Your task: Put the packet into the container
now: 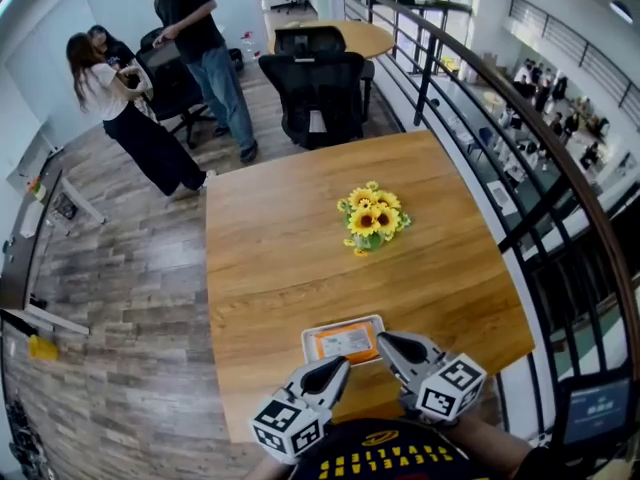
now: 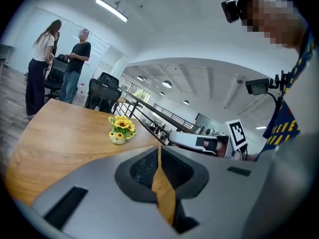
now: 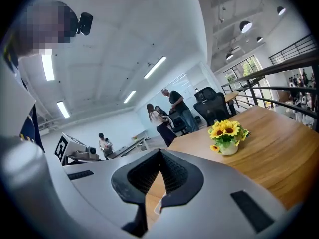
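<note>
A white shallow rectangular container [image 1: 306, 340] sits at the near edge of the light wooden table [image 1: 270, 248], and the orange flat packet [image 1: 342, 342] lies inside it, flat on its bottom. The print on the packet's pale label is too small to read. The container's near corners are covered by the two gripper tips.

The left gripper [image 1: 340, 366] points at the container's near left corner. In its own view its jaws [image 2: 159, 151] are closed, tips meeting, with only a thin wedge of table wood showing behind them and nothing held. The container does not appear in that view.

The right gripper [image 1: 385, 340] reaches over the near right corner. Its jaws [image 3: 159, 154] are likewise closed tip to tip and empty. Low in the gap behind them a sliver of white with a fleck of orange shows, too little to identify.

Farther along the table stands a small pot of yellow sunflowers [image 1: 372, 218]. A black office chair [image 1: 320, 83] is at the far end, people [image 1: 150, 78] stand far left, and a black metal railing [image 1: 500, 118] runs along the right, cut off by the picture's edge.
</note>
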`<state>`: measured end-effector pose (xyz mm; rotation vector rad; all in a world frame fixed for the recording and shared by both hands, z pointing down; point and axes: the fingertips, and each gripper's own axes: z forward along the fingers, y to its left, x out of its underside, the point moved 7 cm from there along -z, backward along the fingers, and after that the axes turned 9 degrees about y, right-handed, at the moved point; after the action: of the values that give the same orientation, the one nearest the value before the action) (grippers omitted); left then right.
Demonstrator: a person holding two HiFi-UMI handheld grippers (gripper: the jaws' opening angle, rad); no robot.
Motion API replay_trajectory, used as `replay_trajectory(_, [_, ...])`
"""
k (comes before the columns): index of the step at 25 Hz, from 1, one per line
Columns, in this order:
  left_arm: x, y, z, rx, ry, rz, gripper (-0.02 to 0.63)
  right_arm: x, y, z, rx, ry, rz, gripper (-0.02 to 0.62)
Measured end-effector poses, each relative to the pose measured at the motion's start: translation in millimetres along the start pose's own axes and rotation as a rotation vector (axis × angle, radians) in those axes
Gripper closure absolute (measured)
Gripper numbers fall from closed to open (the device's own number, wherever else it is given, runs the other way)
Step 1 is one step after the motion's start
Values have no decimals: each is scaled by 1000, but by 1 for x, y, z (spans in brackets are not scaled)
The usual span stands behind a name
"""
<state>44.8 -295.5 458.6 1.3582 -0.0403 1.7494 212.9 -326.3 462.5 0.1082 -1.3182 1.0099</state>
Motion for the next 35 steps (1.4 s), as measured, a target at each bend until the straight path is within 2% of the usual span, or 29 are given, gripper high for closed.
replay_trajectory(2, [-8,-7,-6,5,-31,14,604,-8,8,-5,-8,-21,-15,586])
replay_trajectory(6, [-25,-25,-20,-1,-71,51,606,-24,27,-15,-21,-64,-45,586])
replay_trajectory(10, [-37,-36,-29,-36,-126,107,606,-38,45,-27,-3,-104,-197,584])
replay_trajectory(12, [-39,-36,-31,-54,-156,116,605,-41,49,-30,15,-134,-233,584])
replay_trajectory(15, [-37,-35,-32,-72,-170,113,606,-40,50,-32,25,-167,-226,584])
replay_trajectory(25, [-30,-42,-33,-86,-171,162,605,-36,60,-32,-3,-177,-229,584])
replay_trajectory(35, [-35,-44,-27,-97,-177,167,604,-36,56,-31,-15,-170,-224,584])
